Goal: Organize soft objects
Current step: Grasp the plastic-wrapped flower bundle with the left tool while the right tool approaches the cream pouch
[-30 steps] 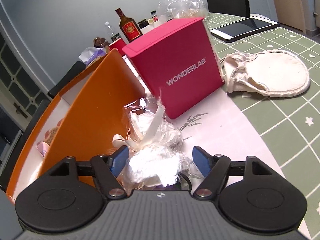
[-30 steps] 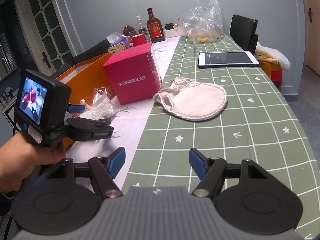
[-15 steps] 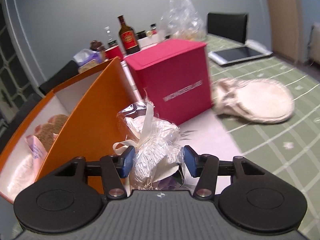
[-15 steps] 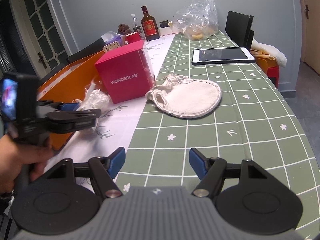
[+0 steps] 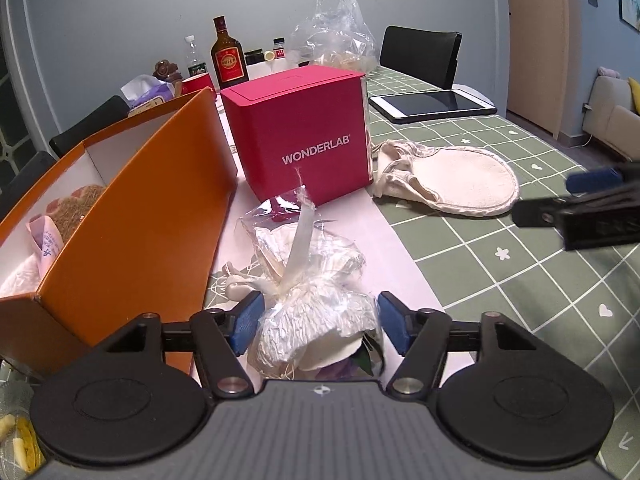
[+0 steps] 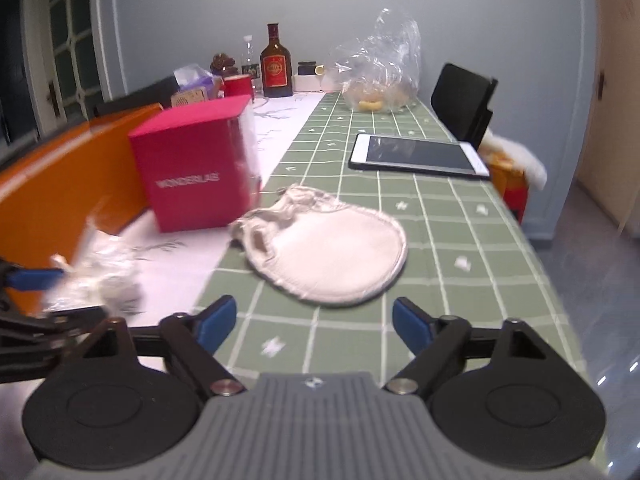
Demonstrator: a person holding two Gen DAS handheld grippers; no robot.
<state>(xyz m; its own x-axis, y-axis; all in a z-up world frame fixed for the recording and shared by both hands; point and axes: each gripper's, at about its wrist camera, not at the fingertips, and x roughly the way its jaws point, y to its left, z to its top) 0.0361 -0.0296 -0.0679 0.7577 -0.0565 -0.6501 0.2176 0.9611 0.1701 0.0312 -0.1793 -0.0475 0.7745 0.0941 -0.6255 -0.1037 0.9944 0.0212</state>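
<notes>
A clear cellophane bag [image 5: 308, 280] of white soft stuff, tied with a cream ribbon, lies on the white runner beside the orange box [image 5: 140, 240]. My left gripper [image 5: 320, 320] straddles the bag. Its jaws are opening and the blue pads stand just off the wrapper. In the right wrist view, the bag [image 6: 96, 276] and a left fingertip [image 6: 32, 280] show at the left edge. A cream cloth pouch [image 6: 332, 256] lies flat on the green checked cloth. My right gripper [image 6: 316, 320] hovers just short of it, jaws opening, with nothing between them.
A pink WONDERLAB box [image 5: 304, 140] stands behind the bag. The orange box holds several soft items [image 5: 76, 208]. A tablet [image 6: 416, 156] lies beyond the pouch. Bottles [image 5: 228, 60] and a plastic bag [image 5: 336, 40] crowd the far end, and a black chair [image 6: 464, 104] stands at the right.
The left jaws closed in on the bag half a second ago and have since widened. The right gripper has moved in toward the cream pouch and its jaws have spread.
</notes>
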